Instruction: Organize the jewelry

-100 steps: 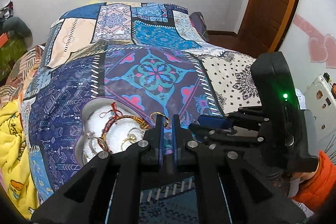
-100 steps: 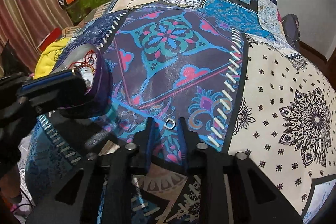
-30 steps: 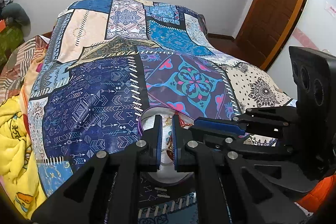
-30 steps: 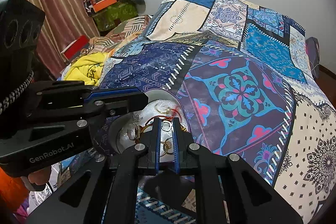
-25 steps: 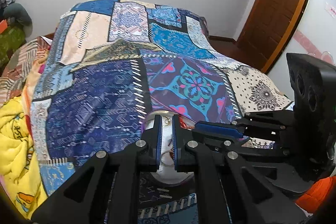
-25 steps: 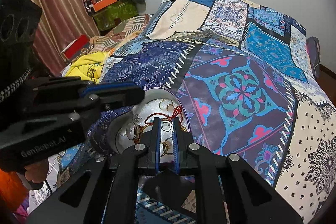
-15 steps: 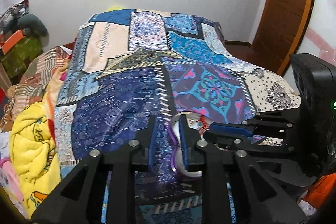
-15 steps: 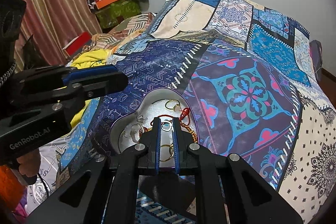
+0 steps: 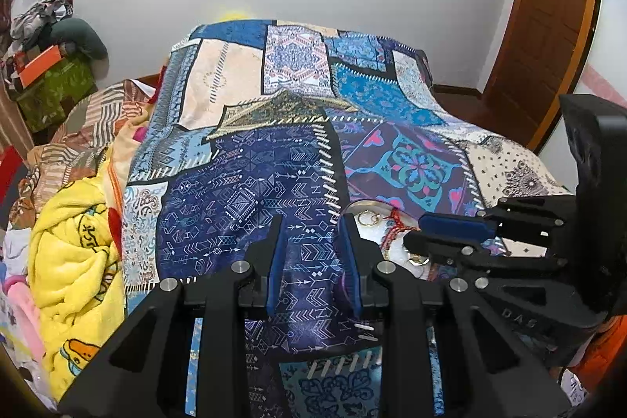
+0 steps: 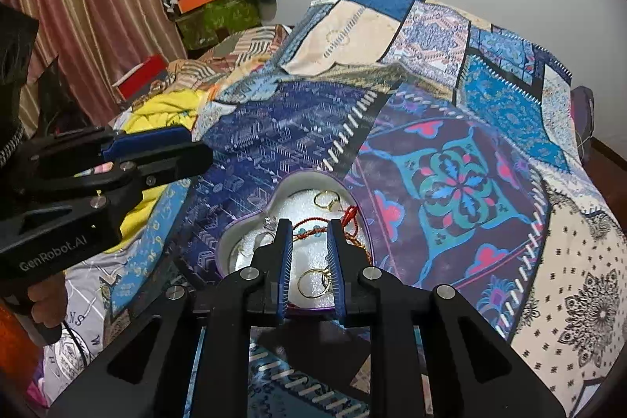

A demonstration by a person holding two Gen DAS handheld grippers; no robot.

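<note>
**Currently: Ring Release Over the Heart-Shaped Tray**

Patchwork bedspread [image 10: 450, 183] supports the heart-shaped tray [image 10: 292, 179], which lies near its front edge, long axis running away from the right wrist camera, lobes farthest. Judged step: depositing jewelry in the tray. Right gripper [image 10: 309, 259] hangs over the tray, jaws opening, nothing clamped; gold rings [image 10: 313, 283] lie beneath. Left gripper [image 9: 313, 261] stands beside the tray, jaws opening, empty. The next move calls for locating loose pieces.
</note>
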